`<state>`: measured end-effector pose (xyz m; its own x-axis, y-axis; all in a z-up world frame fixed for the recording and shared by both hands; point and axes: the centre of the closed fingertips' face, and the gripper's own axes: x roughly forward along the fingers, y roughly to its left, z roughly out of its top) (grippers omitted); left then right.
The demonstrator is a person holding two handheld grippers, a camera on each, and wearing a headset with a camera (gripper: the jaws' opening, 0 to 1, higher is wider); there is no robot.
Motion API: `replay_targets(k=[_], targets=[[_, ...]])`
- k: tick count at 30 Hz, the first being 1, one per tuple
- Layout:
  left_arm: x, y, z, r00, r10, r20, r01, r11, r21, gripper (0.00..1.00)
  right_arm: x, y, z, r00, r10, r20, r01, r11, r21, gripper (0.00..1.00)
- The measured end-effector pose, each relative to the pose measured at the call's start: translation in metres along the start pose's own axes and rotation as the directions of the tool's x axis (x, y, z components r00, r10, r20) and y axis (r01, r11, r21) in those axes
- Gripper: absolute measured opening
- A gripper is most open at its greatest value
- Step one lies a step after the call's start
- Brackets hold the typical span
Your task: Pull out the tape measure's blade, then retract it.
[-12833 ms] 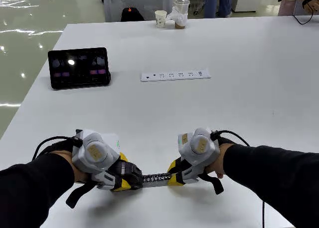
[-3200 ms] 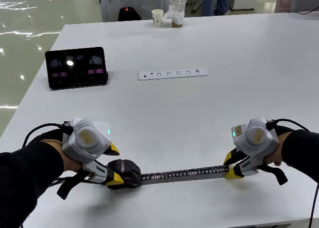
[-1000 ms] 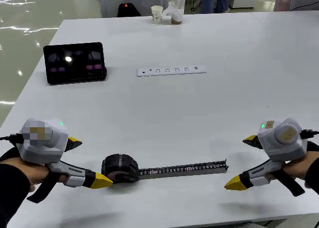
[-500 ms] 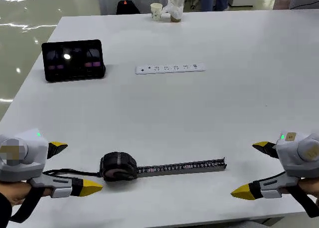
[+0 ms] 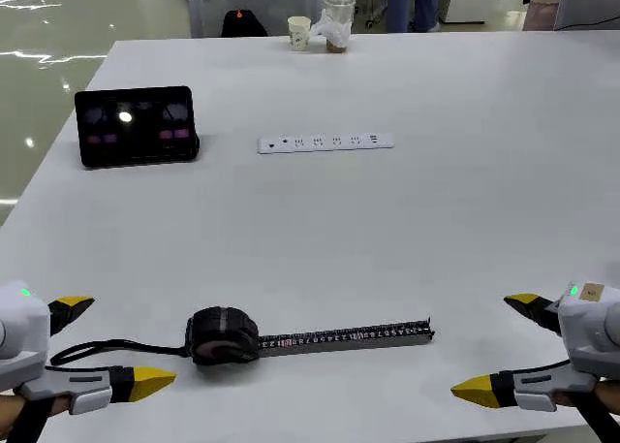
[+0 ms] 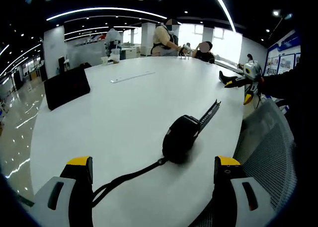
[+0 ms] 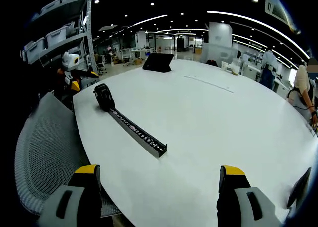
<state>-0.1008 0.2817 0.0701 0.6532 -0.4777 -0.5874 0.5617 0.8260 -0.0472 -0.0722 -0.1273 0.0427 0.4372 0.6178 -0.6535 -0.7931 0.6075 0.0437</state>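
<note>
The black round tape measure case (image 5: 223, 335) lies near the white table's (image 5: 407, 210) front edge, its dark blade (image 5: 344, 337) extended rightward on the line between the 2 grippers. The left gripper (image 5: 121, 338), jaws spread, is nearer the case. The right gripper (image 5: 487, 346), likewise spread, is clear of the blade tip.

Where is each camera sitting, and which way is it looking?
Head view: on the person's head, looking down at the white table; the left hand-held gripper and right hand-held gripper show at the bottom corners.
Left gripper view: on the left hand-held gripper, facing the black round tape measure; its yellow-tipped jaws show.
Right gripper view: on the right hand-held gripper, facing the grey marked blade end-on; its jaws show.
Shared: both gripper views see the tape measure.
</note>
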Motion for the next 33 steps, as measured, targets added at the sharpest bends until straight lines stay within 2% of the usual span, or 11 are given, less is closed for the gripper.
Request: replay_targets(k=[3,7,12,17,26,33], targets=[[-0.002,0.003,-0.007,0.9998,0.017,-0.006,-0.017,1.0,0.002,0.99,-0.003,-0.002,-0.006,0.9997,-0.024,-0.005,0.024,1.0,-0.003,0.99],[-0.005,0.005,-0.012,0.9992,0.04,0.0,-0.04,0.999,-0.03,0.99,-0.006,-0.001,-0.012,0.9994,-0.035,-0.001,0.035,0.999,-0.002,0.99],[-0.007,0.002,-0.018,0.9993,0.036,0.004,-0.036,0.998,-0.055,0.99,-0.006,0.0,-0.013,0.9991,-0.041,0.002,0.041,0.999,0.005,0.99],[-0.007,0.001,-0.024,0.9991,0.041,-0.008,-0.042,0.997,-0.064,0.99,-0.007,-0.002,-0.013,0.9987,-0.05,0.008,0.05,0.999,0.005,0.99],[-0.008,0.006,-0.022,0.9982,0.06,0.003,-0.06,0.994,-0.088,0.99,-0.008,0.004,-0.014,0.9991,-0.043,0.001,0.043,0.999,0.012,0.99],[-0.007,0.008,-0.019,0.9981,0.062,0.0,-0.062,0.995,-0.076,0.99,-0.009,0.003,-0.012,0.9991,-0.042,0.0,0.042,0.999,0.012,0.99]])
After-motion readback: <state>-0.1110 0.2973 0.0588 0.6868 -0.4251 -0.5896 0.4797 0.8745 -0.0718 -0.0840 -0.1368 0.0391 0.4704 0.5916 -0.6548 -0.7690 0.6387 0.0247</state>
